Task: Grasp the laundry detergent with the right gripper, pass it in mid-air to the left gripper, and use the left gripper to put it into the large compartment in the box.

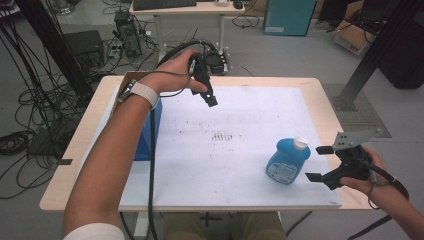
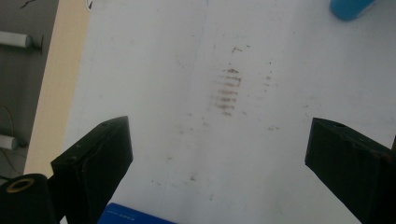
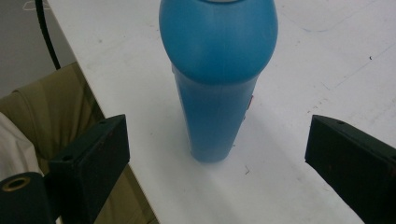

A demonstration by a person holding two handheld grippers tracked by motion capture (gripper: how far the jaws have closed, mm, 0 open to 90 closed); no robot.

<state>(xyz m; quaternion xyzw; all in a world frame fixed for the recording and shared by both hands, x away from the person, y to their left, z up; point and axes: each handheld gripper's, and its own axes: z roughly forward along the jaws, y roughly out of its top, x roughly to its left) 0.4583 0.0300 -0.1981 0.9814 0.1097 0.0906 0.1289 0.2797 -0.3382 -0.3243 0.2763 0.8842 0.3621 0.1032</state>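
High view: right gripper (image 1: 317,162) low at near right edge, fingers apart, w/ blue bottle (image 1: 287,160) upright on white tabletop (image 1: 225,165) just beside it, not touching. Farther back, left gripper (image 1: 210,99) raised, fingers apart, beside blue box (image 1: 150,131).

from my screen i see a grey floor (image 1: 280,50) strewn with black cables (image 1: 30,107); a pale wooden desk (image 1: 200,8) carries a keyboard (image 1: 164,4); a teal cabinet (image 1: 290,16) and a cardboard box (image 1: 352,36) stand beyond; the light is even.
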